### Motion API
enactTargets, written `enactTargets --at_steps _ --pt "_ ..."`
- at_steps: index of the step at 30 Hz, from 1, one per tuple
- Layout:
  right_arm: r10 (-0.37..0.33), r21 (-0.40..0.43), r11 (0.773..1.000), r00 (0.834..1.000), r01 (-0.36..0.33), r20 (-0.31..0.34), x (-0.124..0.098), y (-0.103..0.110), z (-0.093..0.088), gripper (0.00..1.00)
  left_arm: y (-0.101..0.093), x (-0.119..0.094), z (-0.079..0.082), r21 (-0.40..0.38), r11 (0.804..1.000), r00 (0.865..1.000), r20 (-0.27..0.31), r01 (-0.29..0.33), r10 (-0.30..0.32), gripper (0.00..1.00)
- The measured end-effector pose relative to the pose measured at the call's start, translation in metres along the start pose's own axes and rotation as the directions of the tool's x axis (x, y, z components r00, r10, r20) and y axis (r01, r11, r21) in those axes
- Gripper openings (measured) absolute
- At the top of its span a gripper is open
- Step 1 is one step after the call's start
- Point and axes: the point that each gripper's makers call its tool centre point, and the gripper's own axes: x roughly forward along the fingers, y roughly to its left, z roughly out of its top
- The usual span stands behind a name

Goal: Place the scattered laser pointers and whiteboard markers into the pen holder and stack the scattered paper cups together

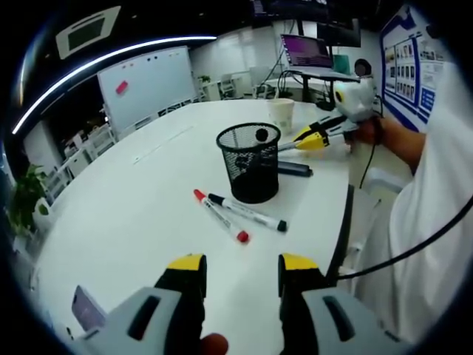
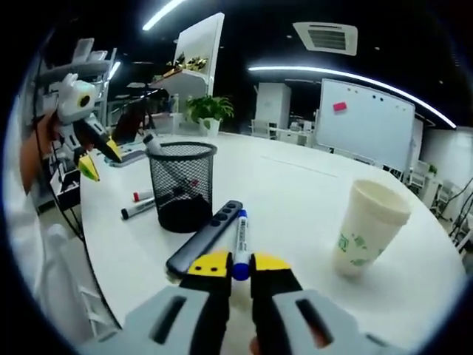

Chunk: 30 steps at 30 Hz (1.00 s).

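Jaws of the right gripper (image 2: 231,268) stand almost together around the near end of a blue-capped marker (image 2: 241,238) that lies flat on the white table (image 2: 310,194); whether they already pinch it or only flank it I cannot tell. Just left of that marker, touching or nearly so, lies a dark laser pointer (image 2: 205,238) with a row of buttons, and beyond both stands the black mesh pen holder (image 2: 182,185), upright, with something already inside. A stack of paper cups (image 2: 367,225) stands to the right, well apart.

On the left gripper (image 1: 242,270) the jaws are apart and hold nothing. Ahead of them a red-capped marker (image 1: 221,216) and a black-capped marker (image 1: 247,212) lie side by side on the table, near the holder (image 1: 250,160).

The markers look light, stiff and smooth-barrelled, so they would likely roll or swivel if pinched at one tip; a hold across the barrel near its middle should keep one level enough to tip cap-down into the holder. The pointer seems flatter and a little heavier, best taken across its narrow sides. The holder's wire mesh looks light and could slide or topple if knocked. The cups are thin and crushable, so a gentle pinch at the rim suits them.
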Motion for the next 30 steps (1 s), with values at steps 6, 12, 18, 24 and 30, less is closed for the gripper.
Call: enactTargets --at_steps 6,12,18,24,30 --pt "0.000 -0.016 1.000 1.000 0.000 0.011 0.000 -0.001 0.002 0.10 0.000 0.001 0.000 0.003 1.000 1.000 -0.001 0.001 -0.001 0.40" --pt "-0.007 -0.021 1.000 1.000 0.007 0.030 -0.003 -0.002 0.007 0.10 0.000 0.002 0.003 0.009 1.000 1.000 0.003 0.006 -0.006 0.40" --pt "0.001 -0.039 0.999 0.998 0.002 0.056 -0.004 -0.001 0.013 0.10 0.000 0.001 0.002 0.009 1.000 1.000 0.001 0.006 -0.006 0.40" --pt "0.004 -0.058 0.998 0.996 0.001 0.088 -0.005 0.001 0.021 0.10 0.001 0.001 0.001 0.005 1.000 1.000 0.000 0.001 -0.001 0.40" --pt "0.005 -0.070 0.998 0.991 0.004 0.131 -0.007 0.003 0.030 0.10 0.000 0.001 0.001 0.002 1.000 1.000 -0.001 0.002 -0.002 0.40"
